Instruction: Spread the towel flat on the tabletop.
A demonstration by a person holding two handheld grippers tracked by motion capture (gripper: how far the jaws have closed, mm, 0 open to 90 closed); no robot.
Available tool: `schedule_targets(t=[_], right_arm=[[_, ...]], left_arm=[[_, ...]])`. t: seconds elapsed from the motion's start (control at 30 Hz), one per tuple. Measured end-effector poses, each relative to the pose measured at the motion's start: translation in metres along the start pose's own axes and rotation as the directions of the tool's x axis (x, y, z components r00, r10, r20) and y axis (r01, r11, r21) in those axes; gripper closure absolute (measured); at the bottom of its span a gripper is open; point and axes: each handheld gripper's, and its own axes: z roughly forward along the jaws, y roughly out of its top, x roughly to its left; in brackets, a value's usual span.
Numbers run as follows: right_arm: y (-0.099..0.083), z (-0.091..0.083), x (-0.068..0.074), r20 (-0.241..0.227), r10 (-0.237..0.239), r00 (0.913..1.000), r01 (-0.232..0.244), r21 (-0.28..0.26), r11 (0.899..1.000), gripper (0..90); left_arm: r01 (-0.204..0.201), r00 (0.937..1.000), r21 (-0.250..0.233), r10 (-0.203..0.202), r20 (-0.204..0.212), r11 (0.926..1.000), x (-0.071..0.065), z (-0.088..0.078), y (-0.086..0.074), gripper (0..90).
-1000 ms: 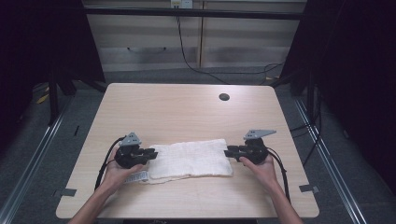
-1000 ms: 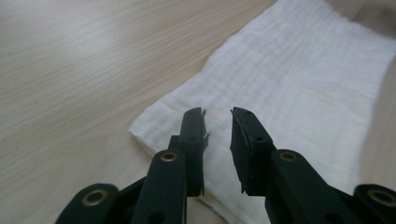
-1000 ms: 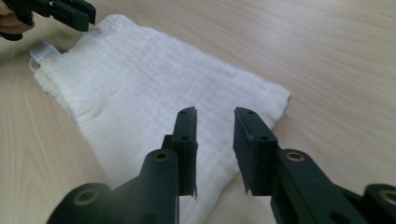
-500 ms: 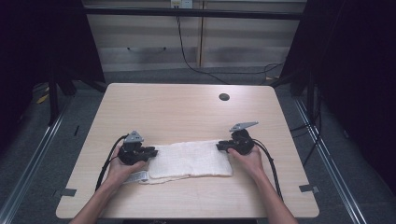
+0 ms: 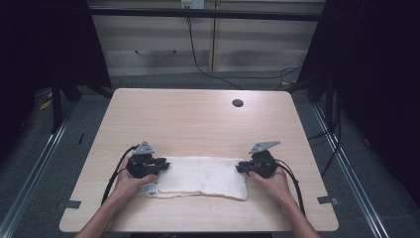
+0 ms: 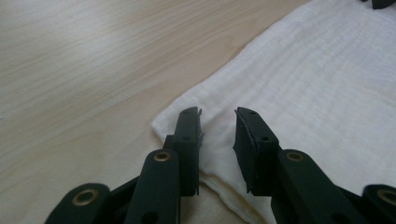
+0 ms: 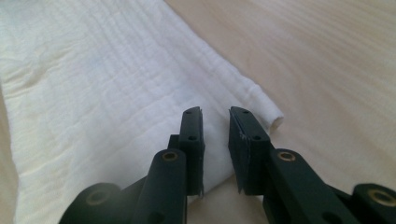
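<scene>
Pale wooden table (image 5: 198, 119): your left hand-held gripper (image 6: 217, 135) and right hand-held gripper (image 7: 215, 135), jaws narrowly parted and gripping nothing, sit at opposite ends of the folded white towel (image 5: 200, 176). Soft, light, limp; pinch its corners.

Both forearms are stretched forward from the near edge, each hand wrapped around the rear of its tool. The left gripper (image 5: 162, 165) is pointed inward toward the right gripper (image 5: 241, 167). On both, the jaws are held slightly apart, nothing pinched between them. The left gripper's jaws have just been opening.
</scene>
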Motion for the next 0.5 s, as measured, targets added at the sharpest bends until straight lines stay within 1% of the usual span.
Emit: schedule_targets(t=[0.07, 0.13, 0.2, 0.23, 0.27, 0.3, 0.33, 0.37, 0.47, 0.5], right_arm=[[-0.005, -0.005, 0.004, -0.004, -0.002, 1.0000, 0.002, 0.001, 1.000, 75.3], [-0.010, -0.009, 0.005, -0.017, 0.010, 0.9998, -0.010, 0.001, 1.000, 75.3], [-0.012, -0.011, 0.006, -0.018, 0.014, 0.9997, -0.014, 0.004, 1.000, 74.7], [-0.015, -0.014, 0.006, -0.025, 0.029, 0.9993, -0.029, -0.005, 1.000, 71.0], [-0.015, -0.014, 0.006, -0.025, 0.029, 0.9993, -0.029, -0.005, 1.000, 71.0], [-0.016, -0.017, 0.006, -0.035, 0.034, 0.9988, -0.035, -0.021, 0.999, 70.2], [-0.015, -0.019, 0.005, -0.027, 0.033, 0.9991, -0.034, -0.029, 0.999, 69.9], [-0.014, -0.022, 0.003, -0.027, 0.040, 0.9988, -0.041, -0.046, 0.998, 69.9], [-0.009, -0.028, -0.006, -0.018, 0.065, 0.9977, -0.066, -0.096, 0.993, 70.0], [-0.008, -0.029, -0.009, -0.022, 0.075, 0.9969, -0.077, -0.109, 0.991, 70.5]], left_arm=[[-0.008, 0.9999, -0.002, 0.008, 0.011, 1.0000, -0.004, 0.000, -0.001, 70.4], [-0.019, 0.9997, 0.002, 0.019, 0.013, 0.9998, -0.007, 0.000, -0.001, 70.4], [-0.018, 0.9998, -0.004, 0.018, 0.011, 0.9998, -0.009, 0.001, -0.001, 70.4], [-0.020, 0.9997, -0.005, 0.020, 0.012, 0.9998, -0.010, 0.002, -0.001, 70.5], [-0.020, 0.9997, -0.005, 0.020, 0.012, 0.9998, -0.010, 0.002, -0.001, 70.5], [-0.018, 0.9997, -0.008, 0.018, 0.015, 0.9998, -0.010, 0.003, -0.001, 70.5], [-0.018, 0.9996, -0.012, 0.019, 0.020, 0.9998, -0.009, 0.003, -0.001, 70.5], [-0.018, 0.9996, -0.010, 0.018, 0.021, 0.9998, -0.008, 0.002, -0.001, 70.5], [-0.015, 0.9996, -0.011, 0.016, 0.024, 0.9998, -0.008, 0.002, -0.001, 70.4], [-0.016, 0.9996, -0.010, 0.016, 0.023, 0.9998, -0.008, 0.002, -0.001, 70.5]])
